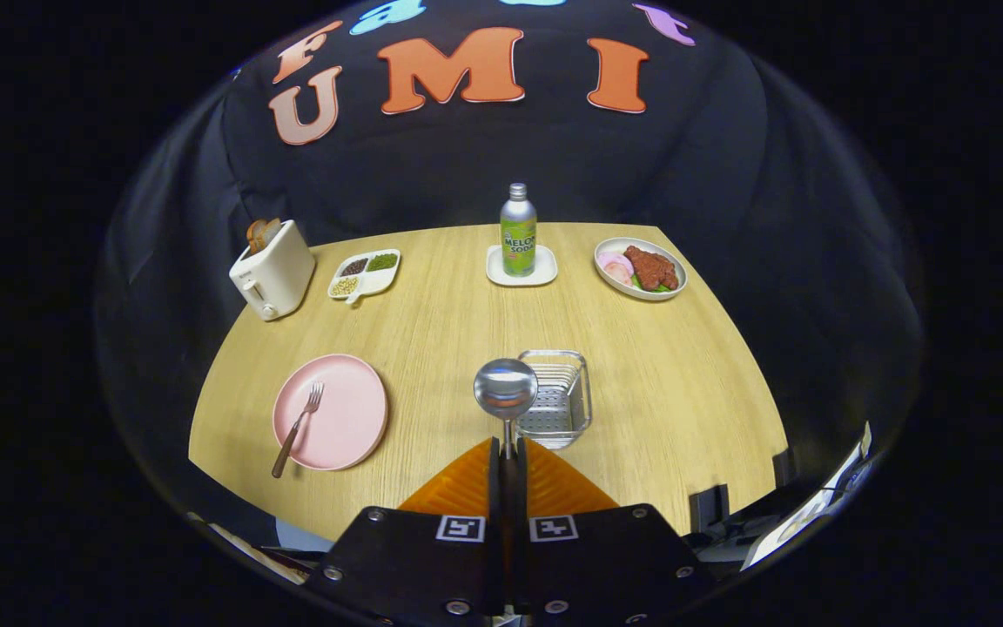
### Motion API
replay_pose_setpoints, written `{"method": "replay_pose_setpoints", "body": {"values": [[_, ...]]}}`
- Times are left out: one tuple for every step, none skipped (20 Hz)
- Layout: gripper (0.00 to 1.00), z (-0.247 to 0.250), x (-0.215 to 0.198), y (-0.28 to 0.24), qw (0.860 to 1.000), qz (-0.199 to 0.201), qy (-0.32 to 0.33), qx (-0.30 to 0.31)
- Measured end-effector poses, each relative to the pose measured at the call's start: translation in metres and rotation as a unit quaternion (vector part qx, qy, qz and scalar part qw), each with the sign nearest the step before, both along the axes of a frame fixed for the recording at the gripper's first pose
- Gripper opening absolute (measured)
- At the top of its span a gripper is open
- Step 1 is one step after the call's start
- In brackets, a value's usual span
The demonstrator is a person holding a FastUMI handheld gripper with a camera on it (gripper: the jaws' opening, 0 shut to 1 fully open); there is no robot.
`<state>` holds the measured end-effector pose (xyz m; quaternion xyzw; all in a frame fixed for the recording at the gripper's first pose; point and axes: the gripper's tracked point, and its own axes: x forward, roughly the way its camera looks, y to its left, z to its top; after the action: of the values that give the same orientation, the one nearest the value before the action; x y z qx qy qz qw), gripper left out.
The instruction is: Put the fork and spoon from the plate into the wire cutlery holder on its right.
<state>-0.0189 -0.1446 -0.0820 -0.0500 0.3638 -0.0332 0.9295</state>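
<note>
Between the pressed-together fingers of the hand-held gripper point(508, 453), a shiny metal spoon point(506, 389) stands by its thin handle, bowl up, just before the wire cutlery holder point(555, 396). Risk: the narrow grip lets it pivot, striking the rim. Brown-handled fork point(297, 428) waits on the round pink plate point(353, 418).

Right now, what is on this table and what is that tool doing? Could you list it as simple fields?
gripper: jaws shut on the shiny metal spoon, bowl end ahead of them
spoon position: beside the wire cutlery holder, not yet in it
round pink plate: holds the brown-handled fork
far side of wooden table: white toaster, green soda bottle, plate of food
</note>
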Motion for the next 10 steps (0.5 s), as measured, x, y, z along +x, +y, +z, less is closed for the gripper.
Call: {"method": "replay_pose_setpoints", "body": {"values": [[0.04,0.000,-0.002,-0.007,1.000,-0.002,0.011,-0.006],[0.04,-0.001,-0.002,-0.014,1.000,-0.003,0.022,-0.013],[0.04,-0.002,-0.002,-0.019,0.999,-0.003,0.032,-0.021],[0.04,-0.005,-0.002,-0.023,0.999,-0.001,0.046,-0.027],[0.04,-0.008,-0.001,-0.027,0.998,0.000,0.060,-0.033],[0.04,-0.012,0.002,-0.027,0.997,0.002,0.075,-0.035],[0.04,-0.015,0.005,-0.028,0.995,0.002,0.089,-0.034],[0.04,-0.018,0.009,-0.028,0.994,0.001,0.100,-0.032],[0.04,-0.019,0.015,-0.027,0.993,0.003,0.110,-0.031],[0.04,-0.022,0.019,-0.026,0.992,0.007,0.120,-0.033]]}}
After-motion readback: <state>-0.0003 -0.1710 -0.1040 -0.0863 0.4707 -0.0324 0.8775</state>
